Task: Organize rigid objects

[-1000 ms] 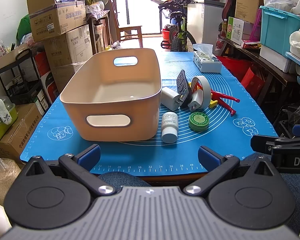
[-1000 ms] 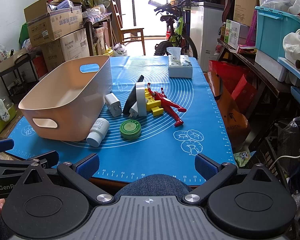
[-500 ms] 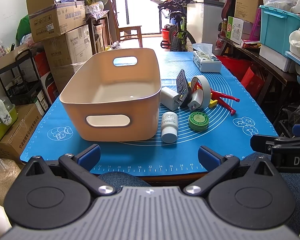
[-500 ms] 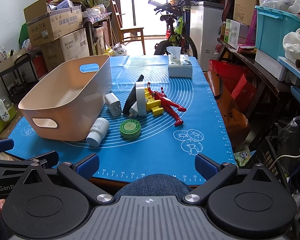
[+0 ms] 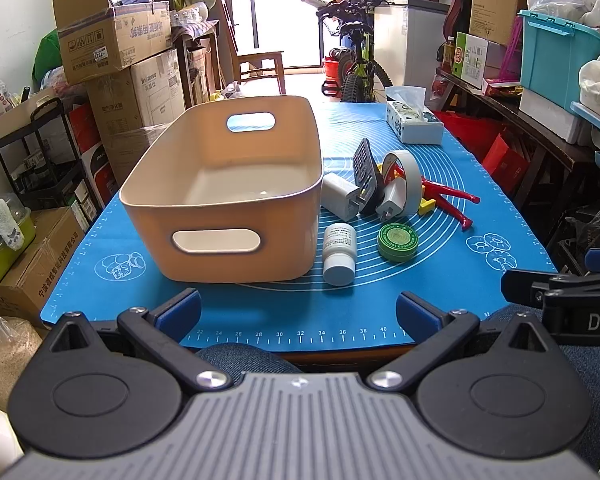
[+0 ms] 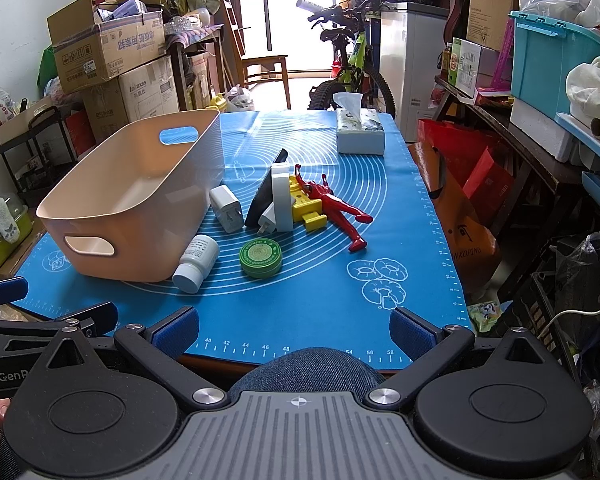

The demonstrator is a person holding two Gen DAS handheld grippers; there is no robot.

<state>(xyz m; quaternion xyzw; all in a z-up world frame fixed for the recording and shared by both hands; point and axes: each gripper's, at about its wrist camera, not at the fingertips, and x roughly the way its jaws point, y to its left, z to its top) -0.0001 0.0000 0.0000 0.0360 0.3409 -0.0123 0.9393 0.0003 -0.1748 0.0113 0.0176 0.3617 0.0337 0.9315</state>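
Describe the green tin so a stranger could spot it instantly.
Find the big beige bin on the blue mat. Right of its near corner a white bottle lies on its side; the green tin sits beside it, the only flat, round, green thing there.

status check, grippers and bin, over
Left gripper and right gripper open, holding nothing. Bin holds nothing; bottle and tin lie beside it. Nothing blocking.

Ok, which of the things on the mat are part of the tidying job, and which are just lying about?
For the job: basket, white bottle, green tin, charger, remote, tape roll, small plug, yellow block, red figure.

Lying about: tissue box, bicycle, cardboard boxes, blue crate.
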